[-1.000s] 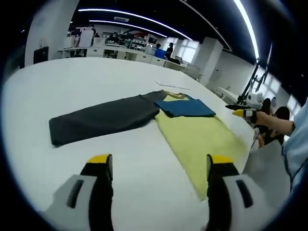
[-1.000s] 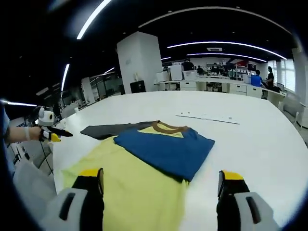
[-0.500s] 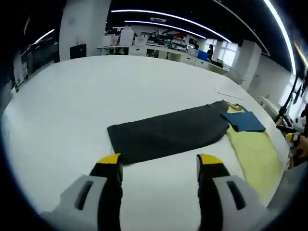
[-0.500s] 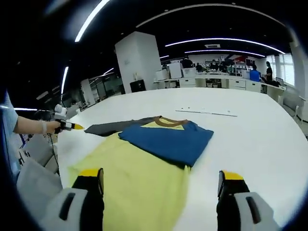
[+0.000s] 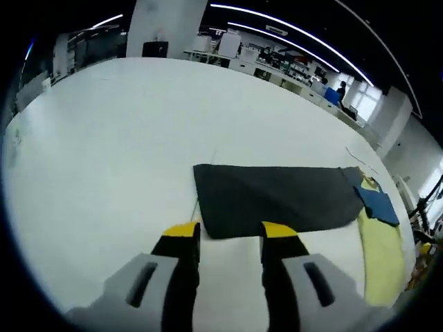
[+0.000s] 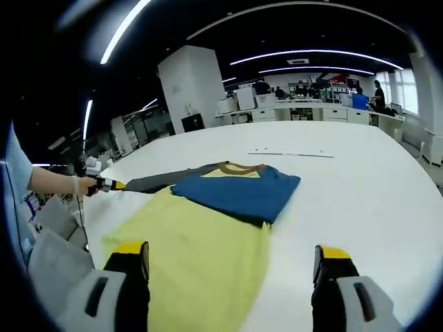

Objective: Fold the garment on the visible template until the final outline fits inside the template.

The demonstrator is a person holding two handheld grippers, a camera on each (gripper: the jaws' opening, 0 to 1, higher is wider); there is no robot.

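**Garment spread on the white table, both grippers unloaded**

You are working over a large white table (image 5: 104, 152) that runs off toward rows of desks in an open office. The garment lies flat on it. Its biggest part is the pale yellow body (image 6: 187, 256), which reaches from the collar down between your right gripper's jaws in the right gripper view. In the left gripper view that same yellow panel (image 5: 382, 252) shows as a strip at the right edge.

Next in size is the dark grey sleeve (image 5: 273, 202), stretched out as a long flat band across the table. Its near end lies just beyond the yellow tips of your left gripper (image 5: 227, 230). In the right gripper view the grey sleeve (image 6: 156, 182) runs off to the left from the collar.

The blue sleeve (image 6: 239, 191) is folded over onto the upper part of the yellow body, just below the brown collar (image 6: 239, 167). In the left gripper view it is a small blue patch (image 5: 377, 203) past the far end of the grey sleeve.

Your right gripper (image 6: 232, 261) is spread wide above the yellow cloth and holds nothing. Your left gripper's jaws stand apart with a moderate gap, and there is nothing between them.

A thin pale strip (image 6: 291, 153) lies on the table beyond the collar.
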